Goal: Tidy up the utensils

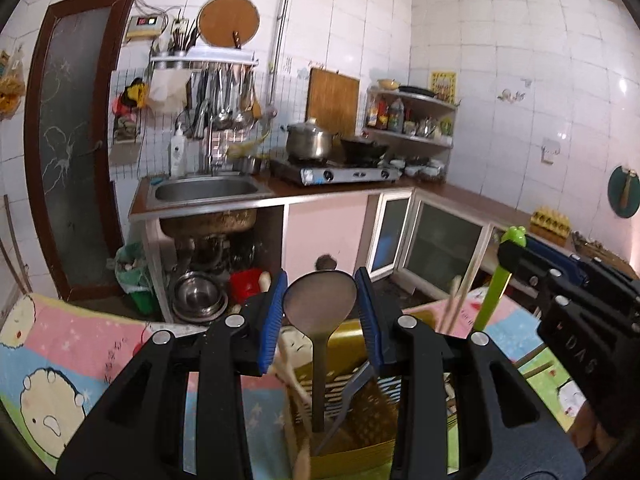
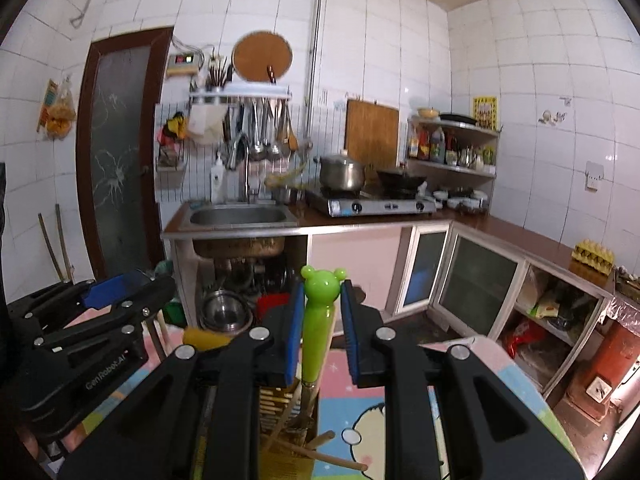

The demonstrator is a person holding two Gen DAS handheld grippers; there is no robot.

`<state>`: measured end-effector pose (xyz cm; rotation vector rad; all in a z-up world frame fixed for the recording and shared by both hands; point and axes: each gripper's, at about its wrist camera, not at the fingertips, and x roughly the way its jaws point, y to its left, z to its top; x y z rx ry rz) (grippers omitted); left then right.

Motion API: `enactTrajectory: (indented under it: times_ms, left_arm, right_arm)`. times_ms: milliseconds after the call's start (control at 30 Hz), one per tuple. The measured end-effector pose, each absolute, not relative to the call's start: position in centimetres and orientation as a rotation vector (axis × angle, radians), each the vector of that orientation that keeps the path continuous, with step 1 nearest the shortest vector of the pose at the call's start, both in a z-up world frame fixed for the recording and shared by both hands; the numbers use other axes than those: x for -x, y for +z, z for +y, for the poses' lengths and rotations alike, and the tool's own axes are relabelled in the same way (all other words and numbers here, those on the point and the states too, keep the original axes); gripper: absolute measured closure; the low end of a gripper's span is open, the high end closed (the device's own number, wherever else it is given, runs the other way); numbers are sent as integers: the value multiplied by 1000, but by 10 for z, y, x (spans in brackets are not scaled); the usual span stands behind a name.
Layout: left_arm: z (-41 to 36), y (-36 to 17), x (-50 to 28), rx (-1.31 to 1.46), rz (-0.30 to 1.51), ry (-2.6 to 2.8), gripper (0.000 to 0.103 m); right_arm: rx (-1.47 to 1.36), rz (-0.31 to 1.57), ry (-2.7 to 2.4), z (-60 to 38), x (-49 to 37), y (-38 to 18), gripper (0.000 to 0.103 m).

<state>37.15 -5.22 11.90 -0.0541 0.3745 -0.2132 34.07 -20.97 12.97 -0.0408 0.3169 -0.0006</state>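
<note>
left gripper (image 1: 320, 320): jaws spread around ladle (image 1: 320, 308), likely just dropped upright in yellow holder (image 1: 352, 412) | right gripper (image 2: 320, 328): jaws spread beside green fork (image 2: 318, 320), same holder

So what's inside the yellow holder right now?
The yellow holder holds a dark ladle, bowl up, a grey utensil handle, a green bear-topped fork and wooden chopsticks. Their lower ends are hidden by the holder and both tools.

Black-framed left tool (image 1: 320, 312); blue ribbed pads (image 1: 276, 320); silver screws.
</note>
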Motion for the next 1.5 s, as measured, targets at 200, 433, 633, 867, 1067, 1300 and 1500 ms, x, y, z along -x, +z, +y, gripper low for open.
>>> enactTrajectory:
  times_ms: [200,433,633,867,1067,1300,1500]
  left_arm:
    - [-45,98,-376,29,405,-187,69]
    - [-36,100,-366,1,418,-158,68]
    - [-17,126,-330,-26,390,-104,33]
    - [4,136,-251,-12,289,-73,5]
    - [12,96,-186,25,292,-67,5]
    - [5,42,-131,-5,320,-65,5]
    - [0,26,-98,-31,273,-66,5]
  right_arm:
    - [53,378,-5,-204,-348,103,84]
    - [18,503,-22,-211,-366,83,84]
    - [-40,558,-42,-225,-356,100,53]
    - [-70,482,-9,-240,-275,113,23]
    - [-37,422,7,-238,-187,67,6]
    - [0,390,-10,-227,-113,16,4]
    - [-30,274,-28,-225,-74,6,4]
